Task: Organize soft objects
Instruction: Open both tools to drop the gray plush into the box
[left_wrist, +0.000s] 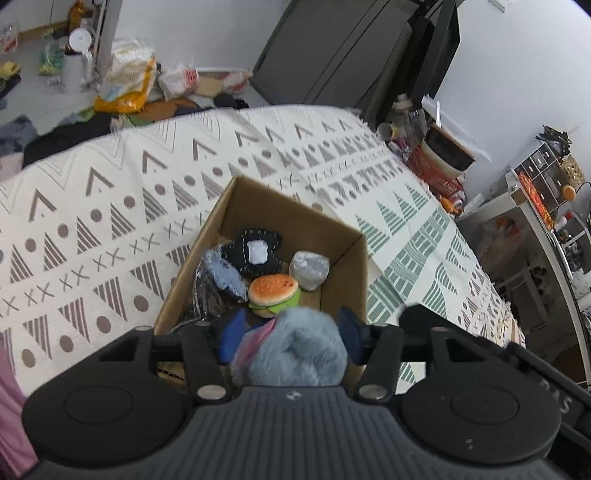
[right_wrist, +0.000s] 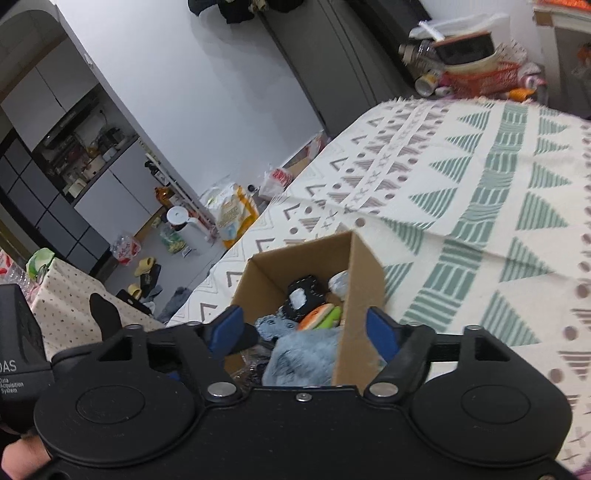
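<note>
1. On the patterned cloth (left_wrist: 110, 206) stood an open cardboard box (left_wrist: 354, 266), and both grippers hung over its near edge.
2. The left gripper (left_wrist: 291, 336) had its blue fingers (left_wrist: 232, 332) pressed against a fluffy blue plush (left_wrist: 299, 350), pinching it just above the box's near wall.
3. The right gripper (right_wrist: 306, 332) stood spread wide, its blue fingers (right_wrist: 225, 328) apart and holding nothing; its right finger lay outside the box's right wall, its left finger over the box's left side.
4. Inside the box lay a toy hamburger (left_wrist: 273, 291), a black stitched heart with a white patch (left_wrist: 255, 251), a grey wrapped bundle (left_wrist: 308, 267) and a light blue fuzzy piece (left_wrist: 225, 273) beside a dark plastic-wrapped item (left_wrist: 207, 295).
5. The left wrist view alone showed the pinch and a shelf unit (left_wrist: 546, 173) to the right of the cloth.
6. The right wrist view alone showed a dotted cloth (right_wrist: 70, 306) and kitchen cabinets (right_wrist: 55, 184) to the left, and part of the other gripper's black body (right_wrist: 18, 343).
</note>
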